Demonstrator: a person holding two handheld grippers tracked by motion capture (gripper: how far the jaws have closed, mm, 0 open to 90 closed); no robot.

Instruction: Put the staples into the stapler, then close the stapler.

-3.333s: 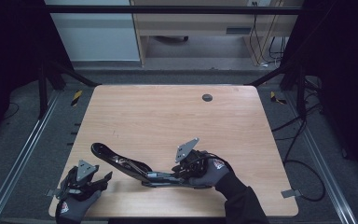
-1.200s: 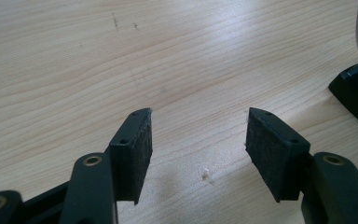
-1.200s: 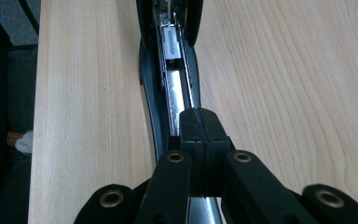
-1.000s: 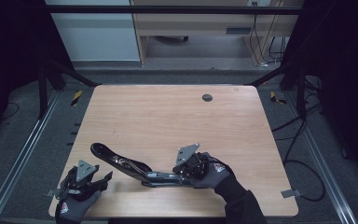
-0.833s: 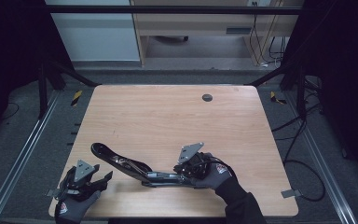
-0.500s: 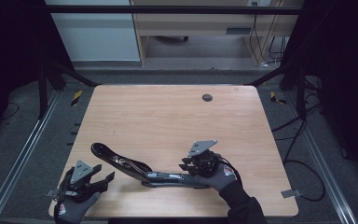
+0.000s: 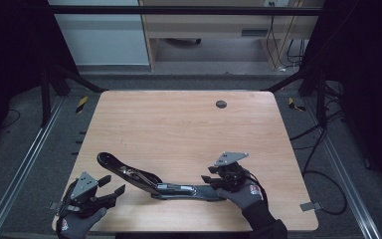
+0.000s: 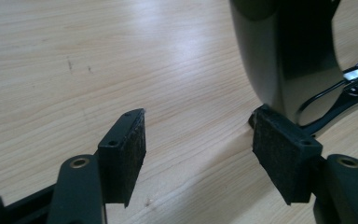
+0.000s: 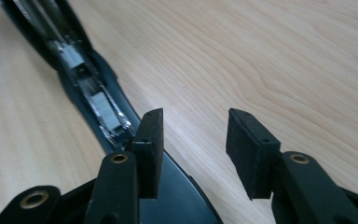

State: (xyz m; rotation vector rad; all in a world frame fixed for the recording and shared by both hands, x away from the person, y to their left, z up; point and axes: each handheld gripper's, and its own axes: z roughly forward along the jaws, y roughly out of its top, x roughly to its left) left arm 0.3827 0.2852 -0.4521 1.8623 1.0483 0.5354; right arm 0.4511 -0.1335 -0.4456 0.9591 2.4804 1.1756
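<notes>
a long black opened-flat stapler with a metal staple channel [image 7: 159, 185] lies near the wooden table's [image 7: 179, 129] front edge. right gripper [image 7: 214, 180], jaws just opening, holds nothing; left gripper [image 7: 110, 188] gapes empty. stiff, smooth, probably hinge-floppy: grip the base mid-length.

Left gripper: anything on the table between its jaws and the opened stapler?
Nothing visible. The left gripper sits with jaws open just short of the stapler. In the left gripper view only bare table lies ahead of the jaws, and the stapler's raised arm stands right by one pad; contact can't be told.
</notes>
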